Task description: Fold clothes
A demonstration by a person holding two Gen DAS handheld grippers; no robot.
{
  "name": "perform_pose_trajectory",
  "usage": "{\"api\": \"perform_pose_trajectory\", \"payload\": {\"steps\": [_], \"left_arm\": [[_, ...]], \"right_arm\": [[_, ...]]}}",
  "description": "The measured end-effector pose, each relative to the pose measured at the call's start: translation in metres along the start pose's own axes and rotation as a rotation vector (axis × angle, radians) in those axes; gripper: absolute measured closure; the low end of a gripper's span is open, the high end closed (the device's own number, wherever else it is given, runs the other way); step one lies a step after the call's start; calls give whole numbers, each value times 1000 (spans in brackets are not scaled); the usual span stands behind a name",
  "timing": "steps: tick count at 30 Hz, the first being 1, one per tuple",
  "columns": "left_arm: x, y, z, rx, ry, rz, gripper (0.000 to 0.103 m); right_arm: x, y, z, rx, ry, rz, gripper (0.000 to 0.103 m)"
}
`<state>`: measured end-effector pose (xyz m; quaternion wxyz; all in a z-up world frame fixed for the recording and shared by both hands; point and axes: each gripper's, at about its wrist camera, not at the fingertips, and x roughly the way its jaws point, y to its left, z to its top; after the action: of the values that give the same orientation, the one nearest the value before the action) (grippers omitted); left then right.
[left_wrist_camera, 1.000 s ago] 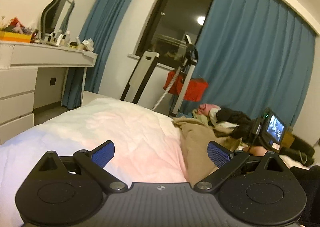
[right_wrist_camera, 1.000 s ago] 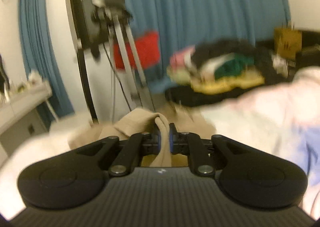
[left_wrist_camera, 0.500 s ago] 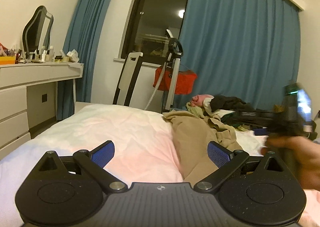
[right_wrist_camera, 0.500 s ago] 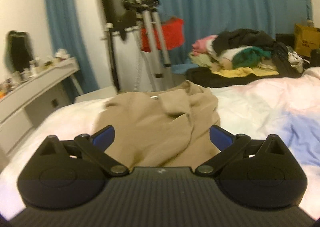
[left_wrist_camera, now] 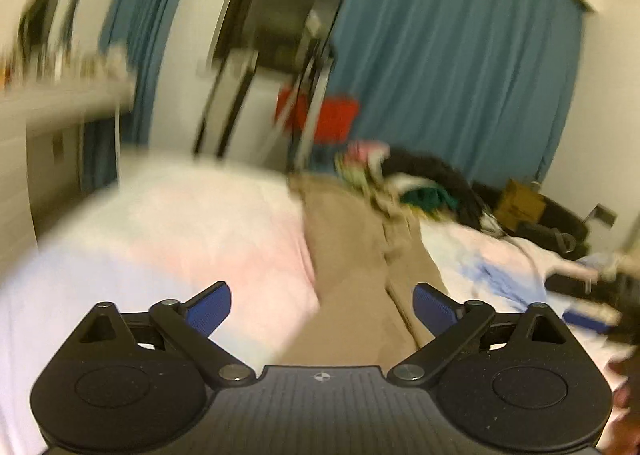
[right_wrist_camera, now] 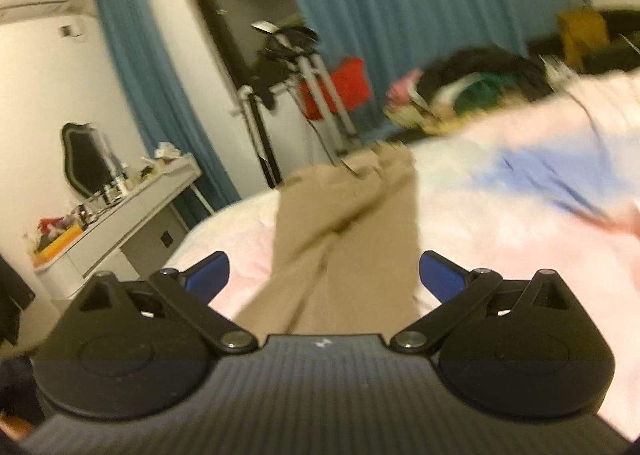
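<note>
A tan garment (left_wrist_camera: 352, 255) lies stretched lengthwise on the pink and white bed cover (left_wrist_camera: 180, 227), running away from me toward the far edge. In the right wrist view the same tan garment (right_wrist_camera: 352, 227) passes between and beyond the fingers. My left gripper (left_wrist_camera: 322, 305) is open above the near end of the cloth, with nothing between its blue pads. Open too, my right gripper (right_wrist_camera: 324, 275) hovers over the garment's near end and holds nothing. Both views are blurred by motion.
A heap of mixed clothes (left_wrist_camera: 408, 183) sits at the far side of the bed. A white dresser (right_wrist_camera: 120, 223) with a mirror stands at the left. A metal stand with a red bag (right_wrist_camera: 340, 87) and blue curtains (left_wrist_camera: 460, 67) are behind.
My right gripper, shut on the tan cloth a second ago, let go and now stands open. Both grippers have shifted, and the garment lies longer and flatter.
</note>
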<state>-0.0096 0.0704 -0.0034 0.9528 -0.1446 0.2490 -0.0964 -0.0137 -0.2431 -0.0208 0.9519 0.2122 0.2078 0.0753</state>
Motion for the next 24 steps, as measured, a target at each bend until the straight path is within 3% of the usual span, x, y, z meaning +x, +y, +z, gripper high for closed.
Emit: {"api": "perform_pose_trajectory", "payload": {"steps": [3,6,13,15,17,19,22,24], "left_arm": [[-2,21,-1,-119,85,-17,7],[0,38,-9,-175,149,88,11],[27,83,-33,-434,358,168,29],[32,87,-40,-468,378,171,42],[34,85,-44,-453,414,182,76],[31,78,-45,-414,417,194,97],[18,58,-41,-325,376,166,98],[5,30,-40,-199,328,146,98]], "right_arm": [[-5,-12,0,38,6,-20,0],[-8,-23,2,116,-12,-10,0],[-1,-45,-4,212,5,-11,0],[-1,-49,-5,239,7,-11,0],[-2,-54,-5,266,8,-9,0],[-3,-58,-6,292,8,-7,0],[-5,-65,-7,332,8,-5,0],[-6,-66,-6,336,3,-3,0]]}}
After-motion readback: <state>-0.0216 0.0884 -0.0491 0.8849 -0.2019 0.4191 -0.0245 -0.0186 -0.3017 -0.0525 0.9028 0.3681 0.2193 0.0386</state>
